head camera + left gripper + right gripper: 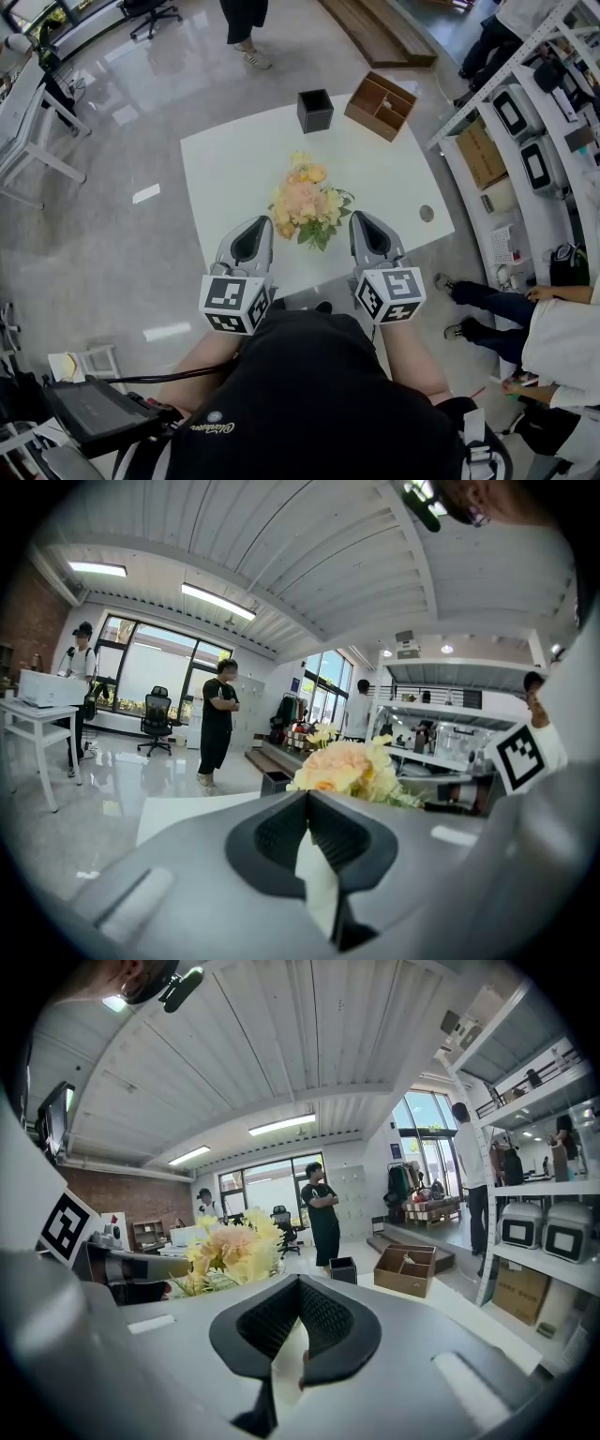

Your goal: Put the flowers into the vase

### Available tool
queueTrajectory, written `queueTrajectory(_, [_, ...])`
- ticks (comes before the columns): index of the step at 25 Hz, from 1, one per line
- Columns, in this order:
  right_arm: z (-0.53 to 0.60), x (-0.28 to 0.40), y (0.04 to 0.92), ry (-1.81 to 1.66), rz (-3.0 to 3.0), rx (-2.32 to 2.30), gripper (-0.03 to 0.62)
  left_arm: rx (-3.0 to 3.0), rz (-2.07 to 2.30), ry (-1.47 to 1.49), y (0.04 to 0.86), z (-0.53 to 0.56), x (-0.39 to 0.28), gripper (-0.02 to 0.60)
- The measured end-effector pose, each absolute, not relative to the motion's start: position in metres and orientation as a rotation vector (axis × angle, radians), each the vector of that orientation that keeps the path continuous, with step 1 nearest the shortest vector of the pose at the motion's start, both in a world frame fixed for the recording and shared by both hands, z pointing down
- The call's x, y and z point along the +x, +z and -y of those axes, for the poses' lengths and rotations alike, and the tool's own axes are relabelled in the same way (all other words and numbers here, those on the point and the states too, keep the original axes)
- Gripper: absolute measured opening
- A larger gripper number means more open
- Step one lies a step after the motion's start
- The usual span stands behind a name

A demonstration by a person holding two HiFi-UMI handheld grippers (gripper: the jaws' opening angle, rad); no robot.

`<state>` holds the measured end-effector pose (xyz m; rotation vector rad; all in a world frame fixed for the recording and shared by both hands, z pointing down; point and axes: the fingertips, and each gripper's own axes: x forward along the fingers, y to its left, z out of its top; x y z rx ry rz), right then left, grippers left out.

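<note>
left gripper: jaws together, empty | right gripper: jaws together, empty | flowers: on white table, between both grippers | black box: far edge

peach-yellow flowers, white table, black box
</note>
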<state>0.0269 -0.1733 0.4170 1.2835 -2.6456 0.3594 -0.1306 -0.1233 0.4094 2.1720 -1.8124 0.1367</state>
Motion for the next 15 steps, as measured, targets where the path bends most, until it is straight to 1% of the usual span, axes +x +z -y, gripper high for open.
queueTrajectory(15, [0.1717,0.0276,0.4212,0.365,2.642,1.266,-0.002,2.172,1.833,0.145,0.4098,0.1245,-0.1310,0.006])
